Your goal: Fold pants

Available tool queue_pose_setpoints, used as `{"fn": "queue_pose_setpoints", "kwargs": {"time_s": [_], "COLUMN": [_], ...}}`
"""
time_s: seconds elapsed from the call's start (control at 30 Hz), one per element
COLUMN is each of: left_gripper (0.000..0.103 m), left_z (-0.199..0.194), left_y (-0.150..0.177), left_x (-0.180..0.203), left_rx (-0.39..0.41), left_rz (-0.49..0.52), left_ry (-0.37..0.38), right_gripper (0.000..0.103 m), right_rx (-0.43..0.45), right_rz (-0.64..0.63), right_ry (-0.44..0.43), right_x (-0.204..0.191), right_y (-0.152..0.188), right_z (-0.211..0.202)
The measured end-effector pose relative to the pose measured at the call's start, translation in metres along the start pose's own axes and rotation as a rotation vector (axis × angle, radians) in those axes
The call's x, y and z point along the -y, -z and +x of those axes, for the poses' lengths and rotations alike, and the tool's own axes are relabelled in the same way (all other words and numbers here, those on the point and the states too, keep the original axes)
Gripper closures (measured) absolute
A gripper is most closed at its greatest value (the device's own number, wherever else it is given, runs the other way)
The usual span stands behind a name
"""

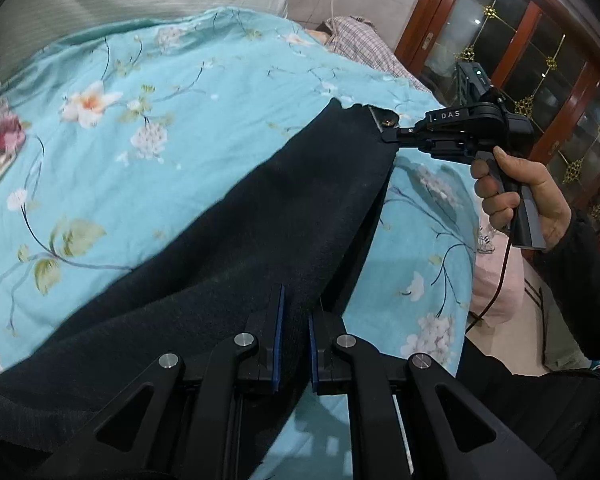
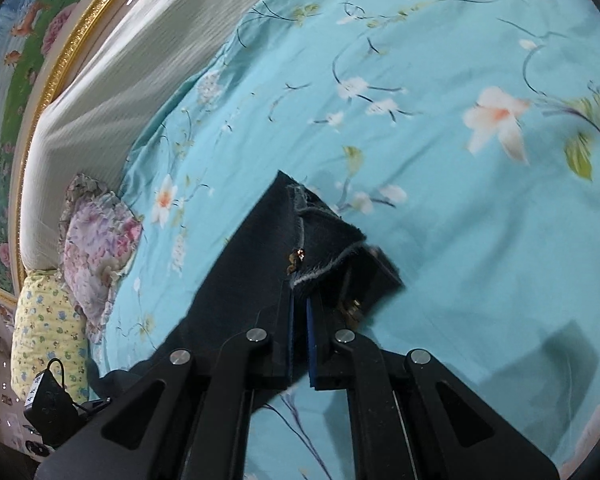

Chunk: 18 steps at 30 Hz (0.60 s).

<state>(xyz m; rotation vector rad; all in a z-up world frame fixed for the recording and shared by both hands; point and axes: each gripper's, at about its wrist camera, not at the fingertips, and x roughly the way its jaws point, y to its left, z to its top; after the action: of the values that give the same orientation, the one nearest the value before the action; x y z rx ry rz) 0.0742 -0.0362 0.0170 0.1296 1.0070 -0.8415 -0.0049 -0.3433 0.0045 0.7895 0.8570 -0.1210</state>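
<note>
The pants (image 1: 228,248) are dark, almost black, and they hang stretched above the bed (image 1: 100,152), held at two places along one edge. In the left wrist view the cloth runs as a wide band from the lower left up to the right. The left tongs (image 1: 296,344) are closed on the near edge of the pants; the cloth passes between the two blue pads (image 1: 278,340) and fills the narrow gap. At the far corner the right tongs (image 1: 392,136) pinch the waistband, beside a small metal button (image 1: 387,122). A hand (image 1: 516,196) grips the handle of this tool, and a thin cable (image 1: 496,280) hangs down from it.

In the right wrist view the right tongs (image 2: 299,340) are also closed, with the waistband corner (image 2: 324,240) between the pads. The corner stands up over the fingers, and a frayed seam and a brass button (image 2: 298,256) show on it.

The bed carries a turquoise cover (image 2: 460,200) with white and orange flowers. At its left side lie a flowered pillow (image 2: 96,248) and a yellow pillow (image 2: 48,336), next to a pale headboard (image 2: 112,80) with a gold rim (image 2: 80,28). Behind the bed, in the left wrist view, stands a wooden cabinet (image 1: 540,64) with glass doors.
</note>
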Motion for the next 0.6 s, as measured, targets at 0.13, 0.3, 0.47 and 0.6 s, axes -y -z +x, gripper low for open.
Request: {"fn": "queue_pose_setpoints", "kwargs": {"time_s": [0.13, 0.3, 0.47, 0.6], "left_gripper": [0.093, 0.065, 0.047, 0.044], "left_z": [0.01, 0.021, 0.011, -0.014], "left_y": [0.008, 0.018, 0.026, 0.038], "left_x": [0.002, 0.005, 0.002, -0.003], "left_rx": [-0.025, -0.053, -0.02, 0.054], "left_rz": [-0.014, -0.026, -0.084, -0.167], "left_ry": [0.009, 0.016, -0.004, -0.024], "right_gripper": [0.097, 0.091, 0.046, 0.041], "right_rx": [0.01, 0.01, 0.056, 0.171], "right_rz": [-0.019, -0.066, -0.065, -0.098], "right_ry": [0.05, 0.124, 0.142, 0.13], "right_x": [0.002, -0.001, -0.007, -0.018], "right_y": [0.008, 0.014, 0.017, 0.023], "right_z": [0.001, 0.006, -0.015, -0.045]}}
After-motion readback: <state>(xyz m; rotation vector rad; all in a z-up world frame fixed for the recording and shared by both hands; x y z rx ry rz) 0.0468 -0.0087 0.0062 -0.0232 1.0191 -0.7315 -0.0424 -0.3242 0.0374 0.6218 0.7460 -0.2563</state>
